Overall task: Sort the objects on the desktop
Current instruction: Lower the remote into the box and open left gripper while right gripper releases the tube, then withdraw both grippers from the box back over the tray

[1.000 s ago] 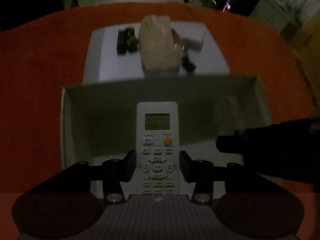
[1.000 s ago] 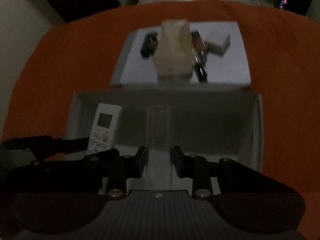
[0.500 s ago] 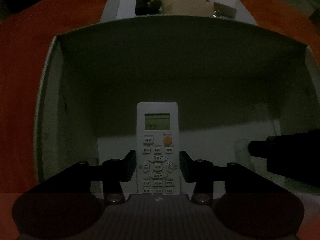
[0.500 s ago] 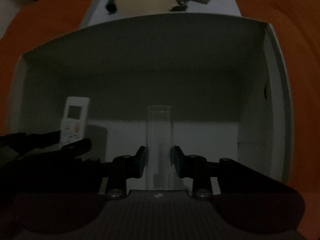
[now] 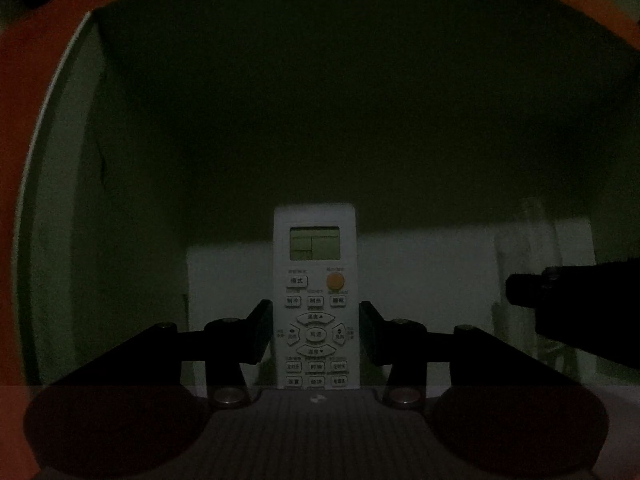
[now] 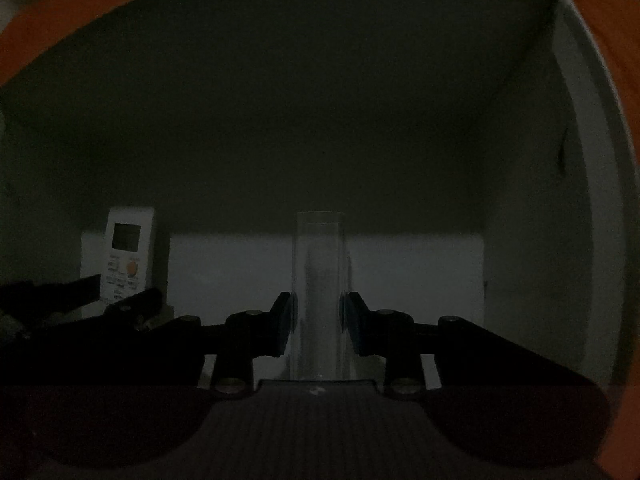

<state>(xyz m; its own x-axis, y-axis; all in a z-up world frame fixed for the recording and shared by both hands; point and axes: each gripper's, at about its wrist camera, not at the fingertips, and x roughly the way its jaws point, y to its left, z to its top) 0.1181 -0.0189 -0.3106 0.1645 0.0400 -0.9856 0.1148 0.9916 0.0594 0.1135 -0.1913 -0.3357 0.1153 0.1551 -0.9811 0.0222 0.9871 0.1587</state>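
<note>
My left gripper (image 5: 315, 332) is shut on a white remote control (image 5: 315, 280) with a small screen and an orange button. It hangs deep inside a white box (image 5: 52, 184), pointing at the floor of the box. My right gripper (image 6: 319, 316) is shut on a clear plastic tube (image 6: 319, 276), also low inside the same box (image 6: 592, 184). In the right wrist view the remote (image 6: 128, 256) and the left gripper's dark fingers (image 6: 132, 304) show at the left. In the left wrist view the tube (image 5: 536, 236) shows faintly at the right, with the right gripper's black body below it.
The box walls rise all around both grippers and are in deep shadow. An orange tablecloth (image 5: 24, 52) shows past the box rim, and again in the right wrist view as orange cloth (image 6: 612, 12). The two grippers hang side by side with a gap between them.
Both grippers have sunk from above the box to well inside it. The box walls now fill both views, and the tray with objects behind the box has gone out of sight.
</note>
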